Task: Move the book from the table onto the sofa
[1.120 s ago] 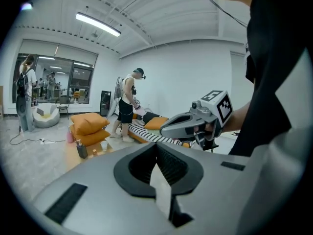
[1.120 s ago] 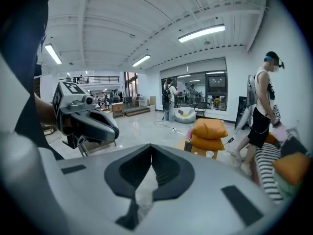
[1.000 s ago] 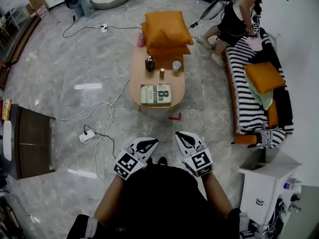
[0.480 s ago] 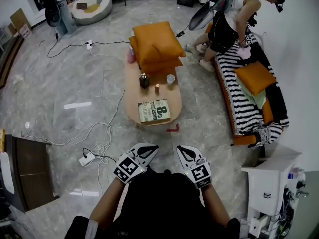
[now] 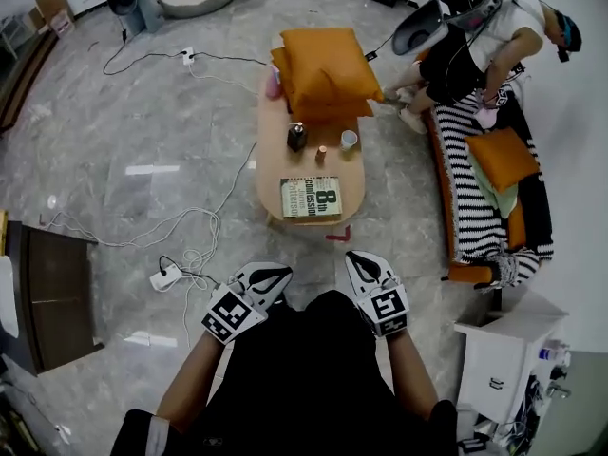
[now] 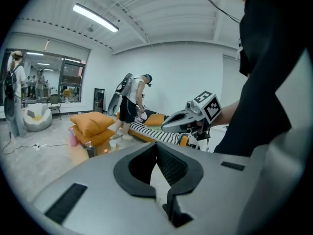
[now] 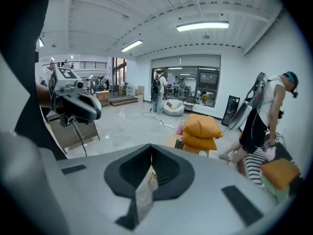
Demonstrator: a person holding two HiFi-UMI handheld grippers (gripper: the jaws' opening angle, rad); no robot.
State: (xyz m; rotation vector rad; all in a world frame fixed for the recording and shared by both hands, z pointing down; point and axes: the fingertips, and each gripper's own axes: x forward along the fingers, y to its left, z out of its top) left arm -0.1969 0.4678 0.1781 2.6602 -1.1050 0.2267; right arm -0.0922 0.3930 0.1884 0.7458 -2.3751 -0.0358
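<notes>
A book (image 5: 311, 199) with a green-and-white cover lies flat at the near end of the oval wooden table (image 5: 275, 174). The striped sofa (image 5: 472, 198) stands to the right of the table, with an orange cushion (image 5: 502, 157) on it. Both grippers are held close in front of my body, well short of the table. My left gripper (image 5: 269, 275) is shut and holds nothing. My right gripper (image 5: 363, 263) is shut and holds nothing too. Between the right gripper's jaws only a thin slit shows (image 7: 149, 173). In the left gripper view the right gripper (image 6: 188, 119) shows ahead.
Two orange cushions (image 5: 323, 69), a dark bottle (image 5: 296, 137), a small candle (image 5: 321, 154) and a white cup (image 5: 349, 140) sit on the table. A person (image 5: 475, 46) bends over the sofa's far end. Cables and a power strip (image 5: 165, 275) lie on the floor at left. A white cabinet (image 5: 499, 350) stands at right.
The table and book have come a little nearer and shifted in the head view. Both grippers stay shut in front of me. The person by the sofa has bent further over.
</notes>
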